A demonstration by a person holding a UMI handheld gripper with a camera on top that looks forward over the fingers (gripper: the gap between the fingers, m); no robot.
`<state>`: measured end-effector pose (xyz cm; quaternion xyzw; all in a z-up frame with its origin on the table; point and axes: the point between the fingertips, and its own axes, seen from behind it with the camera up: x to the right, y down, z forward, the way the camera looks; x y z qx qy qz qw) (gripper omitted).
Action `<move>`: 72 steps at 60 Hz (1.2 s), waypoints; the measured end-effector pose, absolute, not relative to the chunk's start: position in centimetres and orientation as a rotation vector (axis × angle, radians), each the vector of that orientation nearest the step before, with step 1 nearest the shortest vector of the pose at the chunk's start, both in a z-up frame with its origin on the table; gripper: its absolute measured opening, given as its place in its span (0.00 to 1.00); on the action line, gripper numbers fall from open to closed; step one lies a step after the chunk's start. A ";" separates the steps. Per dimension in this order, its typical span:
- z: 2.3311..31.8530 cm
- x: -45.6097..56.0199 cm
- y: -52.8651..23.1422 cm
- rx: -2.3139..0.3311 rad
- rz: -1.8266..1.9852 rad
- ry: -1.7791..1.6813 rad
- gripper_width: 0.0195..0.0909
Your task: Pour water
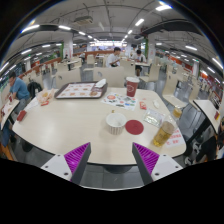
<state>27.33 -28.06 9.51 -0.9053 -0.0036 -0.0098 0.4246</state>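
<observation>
Gripper (110,160) over a round white table (70,125) — its two fingers stand apart, clasping nothing, the purple pads (77,154) facing each other across an empty gap. Just ahead of the right finger stands a clear glass of yellowish liquid (163,133), upright, its long axis vertical and its mouth pointing up. Between the fingers and a little farther on sits a small white bowl (116,122), with a dark red round coaster (134,127) just beside it toward the glass. Beyond these, across the table — a red cup (132,87), upright, and, ahead of the left finger, a flat tray (79,91). A seated person (20,90) shows well off to the left. Whether the glass holds water cannot be told.
</observation>
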 end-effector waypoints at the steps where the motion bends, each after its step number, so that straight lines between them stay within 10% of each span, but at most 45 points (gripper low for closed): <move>1: 9.3 28.4 -28.1 -2.258 -0.035 0.000 0.92; 33: 4.1 48.4 -20.2 -2.091 -0.157 0.187 0.89; 44: 3.8 48.6 -17.6 -2.036 -0.161 0.169 0.46; 72: 8.3 49.6 -17.0 -2.003 -0.413 0.121 0.30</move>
